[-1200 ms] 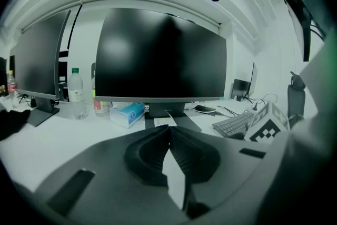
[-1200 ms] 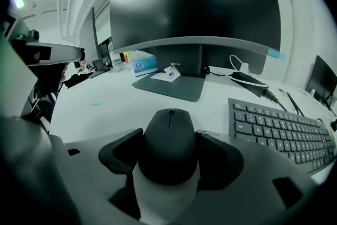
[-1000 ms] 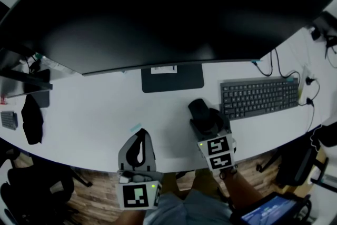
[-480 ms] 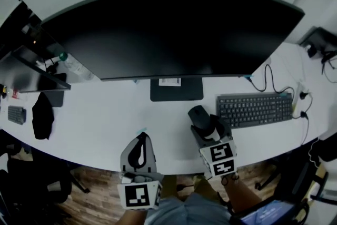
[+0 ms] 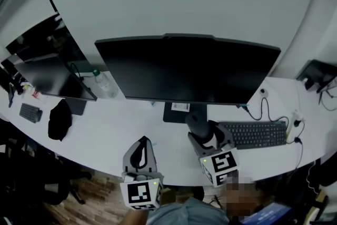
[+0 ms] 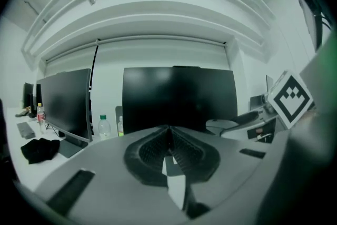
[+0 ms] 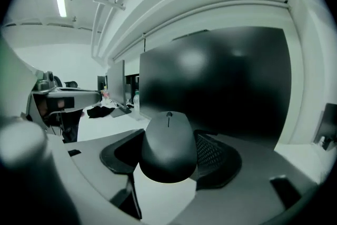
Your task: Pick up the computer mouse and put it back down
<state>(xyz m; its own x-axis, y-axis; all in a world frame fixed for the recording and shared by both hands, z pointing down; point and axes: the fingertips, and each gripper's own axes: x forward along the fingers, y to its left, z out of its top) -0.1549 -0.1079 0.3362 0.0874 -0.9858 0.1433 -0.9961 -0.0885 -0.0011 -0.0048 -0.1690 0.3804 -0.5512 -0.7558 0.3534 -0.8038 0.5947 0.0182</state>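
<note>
The black computer mouse (image 7: 168,145) sits between the ribbed pads (image 7: 213,154) of my right gripper (image 5: 203,133), which is shut on its sides. In the head view the mouse (image 5: 196,123) hangs above the white desk (image 5: 105,126), in front of the monitor's stand, to the left of the keyboard (image 5: 255,133). My left gripper (image 5: 141,146) is held above the desk's near edge, to the left of the right one. Its jaws meet at the tips (image 6: 168,131) with nothing between them.
A wide dark monitor (image 5: 187,68) stands at the back of the desk. To the left are a second monitor (image 5: 50,68), a clear bottle (image 5: 105,83), a black cloth (image 5: 59,118) and a small keyboard (image 5: 30,112). Cables (image 5: 266,108) run at the right.
Both grippers have risen, the right one further, carrying the mouse up off the desk. The head view has tilted up, showing the whole monitor and the wall.
</note>
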